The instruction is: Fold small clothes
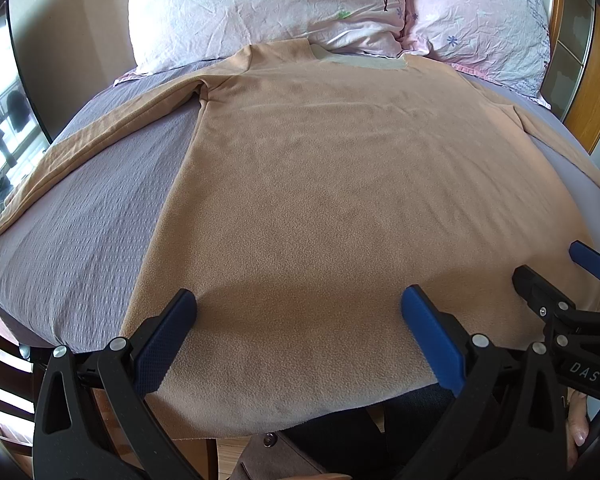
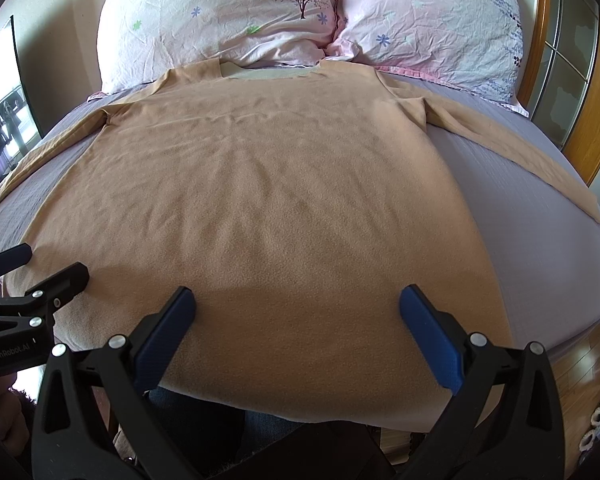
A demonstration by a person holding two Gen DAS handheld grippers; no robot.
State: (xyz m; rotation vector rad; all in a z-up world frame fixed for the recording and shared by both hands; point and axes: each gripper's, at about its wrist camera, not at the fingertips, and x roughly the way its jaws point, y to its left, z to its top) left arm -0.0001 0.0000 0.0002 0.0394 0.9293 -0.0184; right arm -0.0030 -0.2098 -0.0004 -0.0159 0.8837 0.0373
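A tan long-sleeved fleece top (image 1: pixel 320 184) lies flat on the bed, neck toward the pillows, both sleeves spread out to the sides; it also shows in the right wrist view (image 2: pixel 260 200). My left gripper (image 1: pixel 298 300) is open and empty, hovering over the top's hem, left of centre. My right gripper (image 2: pixel 298 300) is open and empty over the hem, right of centre. Each gripper shows at the other view's edge: the right one (image 1: pixel 556 268) and the left one (image 2: pixel 40 264). The hem hangs slightly over the bed's near edge.
The bed has a lavender sheet (image 1: pixel 84 216). Two floral pillows (image 2: pixel 220 12) (image 2: pixel 440 20) rest against a wooden headboard (image 2: pixel 596 120). A window (image 1: pixel 0 120) is at the left. The person's legs (image 2: pixel 220 428) are below the bed's near edge.
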